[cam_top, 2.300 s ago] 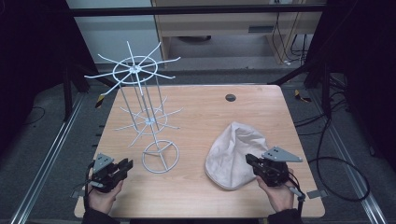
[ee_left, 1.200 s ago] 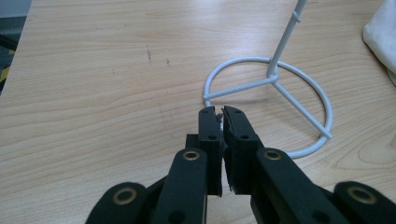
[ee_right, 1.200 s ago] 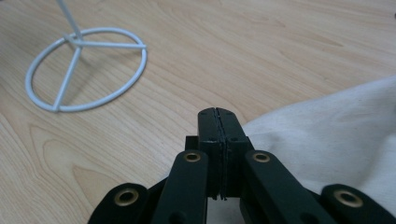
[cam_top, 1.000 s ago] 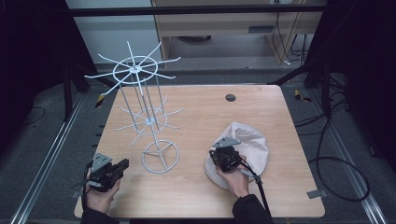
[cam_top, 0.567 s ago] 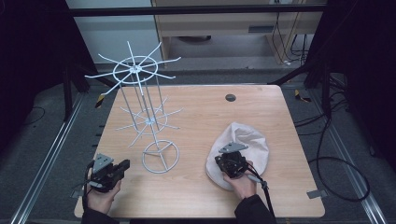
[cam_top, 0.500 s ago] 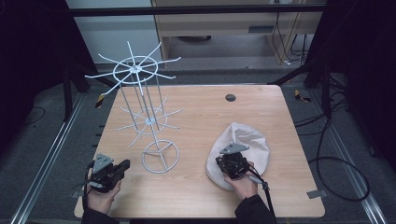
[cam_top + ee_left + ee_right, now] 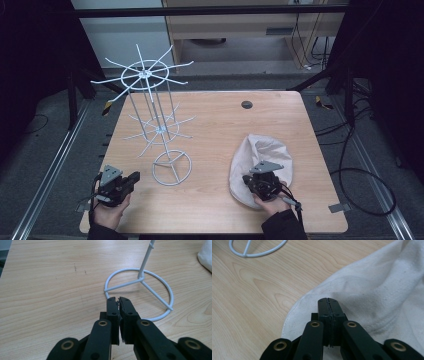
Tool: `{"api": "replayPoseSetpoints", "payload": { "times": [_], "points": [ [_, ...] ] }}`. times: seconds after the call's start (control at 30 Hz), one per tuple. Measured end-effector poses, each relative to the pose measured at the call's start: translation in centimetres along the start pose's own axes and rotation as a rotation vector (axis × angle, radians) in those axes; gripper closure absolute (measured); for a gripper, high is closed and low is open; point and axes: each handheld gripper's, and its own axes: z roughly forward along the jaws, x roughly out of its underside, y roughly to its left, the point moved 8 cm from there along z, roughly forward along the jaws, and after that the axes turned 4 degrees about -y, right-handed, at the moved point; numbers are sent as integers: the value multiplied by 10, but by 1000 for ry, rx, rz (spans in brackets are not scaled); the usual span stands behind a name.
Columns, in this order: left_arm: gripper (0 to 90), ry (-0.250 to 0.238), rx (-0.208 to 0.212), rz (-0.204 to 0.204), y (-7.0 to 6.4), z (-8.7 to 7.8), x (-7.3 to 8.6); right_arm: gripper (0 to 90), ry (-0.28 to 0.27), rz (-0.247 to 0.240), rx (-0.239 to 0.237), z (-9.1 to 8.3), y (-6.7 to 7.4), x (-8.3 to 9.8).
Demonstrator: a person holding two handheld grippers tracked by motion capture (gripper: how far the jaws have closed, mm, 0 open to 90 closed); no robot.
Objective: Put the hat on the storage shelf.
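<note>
- Hovering clenched and empty over the cream cloth bag (image 7: 372, 290), the right gripper (image 7: 328, 300); its own view shows this.
- Left gripper (image 7: 118, 299), clenched empty, faces the white wire rack's ring base (image 7: 160, 290); high view reveals its tall spoked tiers (image 7: 145, 75).

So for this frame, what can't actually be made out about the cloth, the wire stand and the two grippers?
- Cloth: its near edge in the high view is covered by the right gripper; the right gripper view crops its far side, so what kind of cloth item it is stays unclear.
- Wire stand: the left gripper view shows its base ring, the upper tiers cut off by the top edge.
- Left gripper: its fingers are too small in the high view.
</note>
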Motion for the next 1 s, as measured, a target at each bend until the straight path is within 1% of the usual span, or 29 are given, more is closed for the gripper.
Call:
{"api": "replayPoseSetpoints", "payload": {
  "times": [0.27, 0.4, 0.53, 0.67, 0.77, 0.8, 0.93, 1.0],
  "points": [
    [868, 2, -4, 1, 1, 0, 0, 898, 3, 39, 17, -17, -13, 14],
    [868, 5, -2, -5, 2, 0, 1, 898, 6, 54, 21, -23, -19, 18],
    [868, 9, -9, -1, 3, 1, 1, 896, 8, 62, 37, -29, -26, 21],
    [865, 12, -14, -6, 5, 2, 2, 890, 14, 85, 47, -35, -33, 26],
    [862, 14, -21, -8, 7, 2, 2, 888, 7, 93, 54, -40, -39, 30],
    [862, 15, -21, -8, 7, 2, 2, 889, 8, 102, 55, -41, -40, 30],
    [862, 18, -26, -8, 8, 2, 2, 891, 3, 112, 63, -45, -43, 32],
    [862, 16, -26, -13, 8, 2, 2, 892, 4, 104, 64, -45, -43, 33]
  ]
}}
